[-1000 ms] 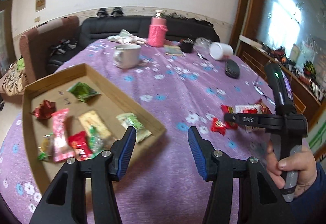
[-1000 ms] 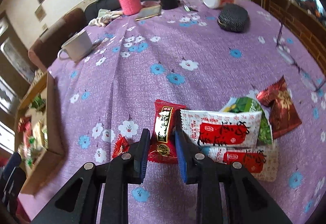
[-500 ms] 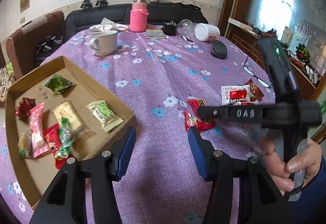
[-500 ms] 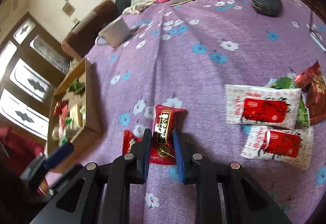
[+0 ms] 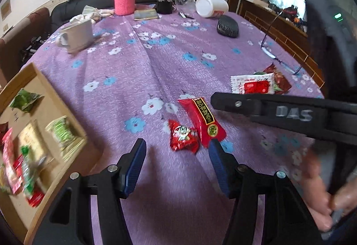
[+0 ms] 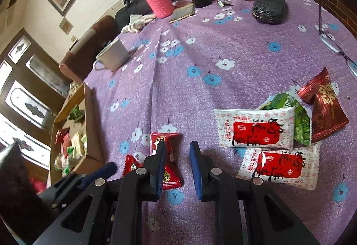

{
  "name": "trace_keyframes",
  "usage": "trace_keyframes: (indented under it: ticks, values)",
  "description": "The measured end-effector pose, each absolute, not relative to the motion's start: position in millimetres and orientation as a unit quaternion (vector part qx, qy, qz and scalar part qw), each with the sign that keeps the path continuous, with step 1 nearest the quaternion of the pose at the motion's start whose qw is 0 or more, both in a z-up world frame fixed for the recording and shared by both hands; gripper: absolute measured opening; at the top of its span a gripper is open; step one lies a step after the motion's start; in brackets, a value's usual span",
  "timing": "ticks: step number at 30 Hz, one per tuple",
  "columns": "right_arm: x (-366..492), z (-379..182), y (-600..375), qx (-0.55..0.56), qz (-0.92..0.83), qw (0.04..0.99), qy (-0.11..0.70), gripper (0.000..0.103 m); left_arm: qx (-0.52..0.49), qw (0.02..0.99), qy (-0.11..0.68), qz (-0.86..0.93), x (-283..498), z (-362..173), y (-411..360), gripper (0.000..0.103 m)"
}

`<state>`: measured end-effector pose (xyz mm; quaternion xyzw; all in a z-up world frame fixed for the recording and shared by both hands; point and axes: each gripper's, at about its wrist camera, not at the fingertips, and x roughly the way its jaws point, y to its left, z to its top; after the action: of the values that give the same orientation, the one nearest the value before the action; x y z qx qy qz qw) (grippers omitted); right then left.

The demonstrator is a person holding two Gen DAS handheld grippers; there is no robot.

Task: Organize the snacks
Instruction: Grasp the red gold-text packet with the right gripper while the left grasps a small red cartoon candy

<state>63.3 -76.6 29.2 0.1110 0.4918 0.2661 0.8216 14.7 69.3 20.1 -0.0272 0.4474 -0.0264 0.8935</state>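
Snacks (image 5: 202,119) right of tray (image 5: 67,109)

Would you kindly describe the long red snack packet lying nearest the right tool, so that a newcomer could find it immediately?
On the purple flowered tablecloth, look between the wooden tray and the pile of white-and-red packets. Two red snacks lie there beside each other. The long red snack packet has a black label strip and a round gold seal; the small crinkled red candy next to it is shorter.

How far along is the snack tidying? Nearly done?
Partly done: several snacks lie in the box. Nothing is in hand: the left gripper and right gripper are both open, the right one over the long red packet. Left on the cloth: that packet, a small red candy and a pile of four packets.
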Motion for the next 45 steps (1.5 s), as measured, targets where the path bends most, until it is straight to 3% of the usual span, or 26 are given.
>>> trace_keyframes:
  ticks: [3,4,7,13,17,21,26,29,45]
  values:
    - [64,30,-78,0.117,0.265,0.821,0.492,0.023,-0.014,0.893,0.450,-0.008,22,13,69,0.035]
    - [64,30,-78,0.116,0.267,0.820,0.492,0.023,-0.008,0.895,0.445,-0.005,21,14,69,0.022]
    - [62,30,-73,0.109,0.273,0.820,0.492,0.023,-0.023,0.897,0.442,-0.008,21,14,75,0.019]
    - [57,28,-59,0.082,0.272,0.825,0.489,0.023,-0.052,0.901,0.431,-0.005,17,16,88,0.018]
    - [60,23,-50,0.072,0.267,0.823,0.496,0.034,-0.050,0.906,0.421,0.004,14,19,89,0.018]
    - [57,21,-38,0.038,0.261,0.833,0.487,0.034,-0.040,0.909,0.414,0.014,11,21,87,0.018]
    - [49,22,-31,-0.014,0.243,0.847,0.474,0.022,-0.041,0.908,0.417,0.015,10,21,89,0.018]
    - [49,23,-38,-0.012,0.233,0.850,0.472,0.020,-0.039,0.910,0.412,0.014,9,22,88,0.018]
    - [42,46,-55,0.050,0.250,0.865,0.432,0.020,-0.059,0.920,0.386,0.021,4,32,97,0.019]
